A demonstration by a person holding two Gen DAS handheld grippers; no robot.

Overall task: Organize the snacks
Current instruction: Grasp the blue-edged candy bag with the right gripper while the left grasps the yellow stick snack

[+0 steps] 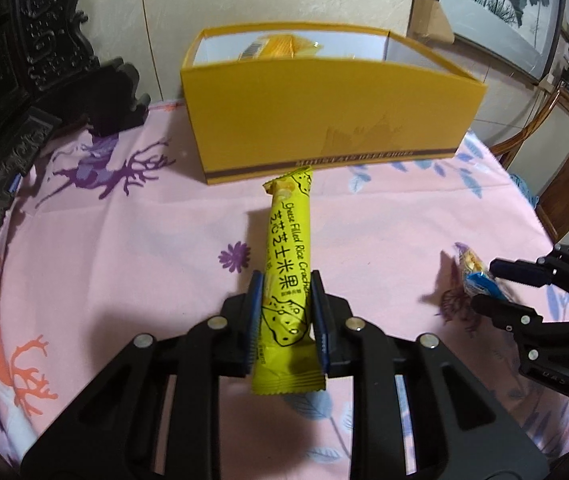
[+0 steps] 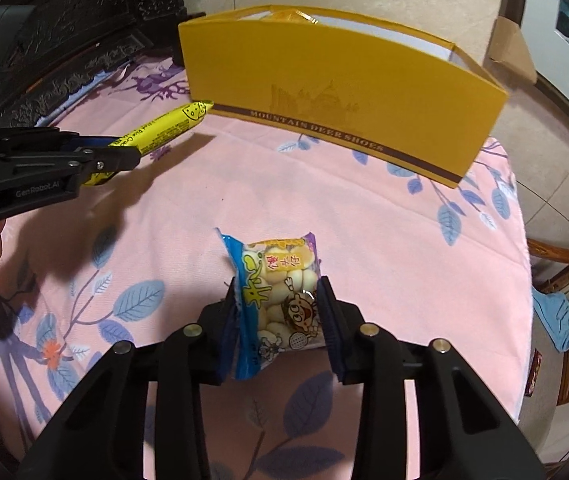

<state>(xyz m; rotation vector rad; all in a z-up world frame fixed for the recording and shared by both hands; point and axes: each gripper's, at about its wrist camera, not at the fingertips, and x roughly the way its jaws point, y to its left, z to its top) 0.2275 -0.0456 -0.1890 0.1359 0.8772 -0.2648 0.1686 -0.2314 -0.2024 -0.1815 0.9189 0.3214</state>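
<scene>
While a pink floral tablecloth (image 2: 324,216) is spread over the whole work surface, a tall yellow cardboard box (image 1: 324,120) with white inner walls is stood open-topped at its far side, and a yellow wrapped snack (image 1: 276,46) is seen lying inside against the box's back wall. Just in front of the box's near wall, a long yellow stick packet of cheese rice crackers (image 1: 286,260) is held off the cloth, its far end reaching almost to the box's lower edge. It is clamped near its rear end by the left gripper (image 1: 284,300), whose blue-padded jaws are closed against both sides of the packet. Nearer than the box and to the right of the stick packet, a small blue and clear bag of round biscuits (image 2: 276,300) is pinched by the right gripper (image 2: 278,304), the jaws being closed on the bag's two sides.
</scene>
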